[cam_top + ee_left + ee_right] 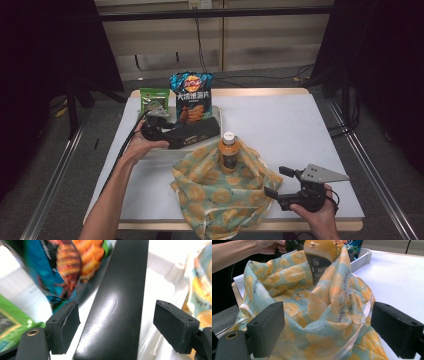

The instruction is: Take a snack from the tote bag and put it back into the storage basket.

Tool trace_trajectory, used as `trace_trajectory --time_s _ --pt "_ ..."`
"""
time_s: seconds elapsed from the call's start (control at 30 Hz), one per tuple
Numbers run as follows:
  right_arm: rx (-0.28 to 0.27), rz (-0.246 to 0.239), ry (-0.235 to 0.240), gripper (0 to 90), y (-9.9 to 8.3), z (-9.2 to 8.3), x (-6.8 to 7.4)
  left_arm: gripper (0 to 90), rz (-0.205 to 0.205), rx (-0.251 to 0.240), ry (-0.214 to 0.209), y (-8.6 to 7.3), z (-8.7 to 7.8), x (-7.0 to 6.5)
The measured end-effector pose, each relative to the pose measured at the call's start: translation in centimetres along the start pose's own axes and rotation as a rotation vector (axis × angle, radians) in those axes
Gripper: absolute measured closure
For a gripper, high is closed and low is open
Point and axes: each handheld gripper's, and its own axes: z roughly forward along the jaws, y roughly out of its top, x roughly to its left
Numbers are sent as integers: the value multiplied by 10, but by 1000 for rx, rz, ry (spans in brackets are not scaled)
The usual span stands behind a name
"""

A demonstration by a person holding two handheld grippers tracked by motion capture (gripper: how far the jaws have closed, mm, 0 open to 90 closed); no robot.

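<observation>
My left gripper point(117, 322) has its jaws spread wide either side of the long black box point(117, 300), pads clear of it, at centre frame beside the crisp bag point(67, 270). My right gripper point(329, 332) is released too, facing the orange-print bag point(322, 315) holding the bottle point(320, 255).

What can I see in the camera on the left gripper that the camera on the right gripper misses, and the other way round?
The left gripper view shows a long black box lying between that gripper's open jaws, untouched by either pad, plus a green packet at the left edge. The right gripper view shows an orange drink bottle standing in the cloth bag, the person's forearm, and a white tray's corner. Both show the orange-slice patterned cloth bag and part of the blue chip bag.
</observation>
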Motion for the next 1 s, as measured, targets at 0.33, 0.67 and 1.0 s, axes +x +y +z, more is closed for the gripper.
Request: trace_trajectory --time_s 0.33,0.67,1.0 --pt "1 -1 0 112 0 0 0 551 5 -80 -3 -15 -40 -10" --pt "0 5 -3 111 0 0 1 900 13 -38 -66 -31 -37 -16" --pt "4 -1 1 111 -1 0 1 900 -36 13 -20 -37 -25 -12"
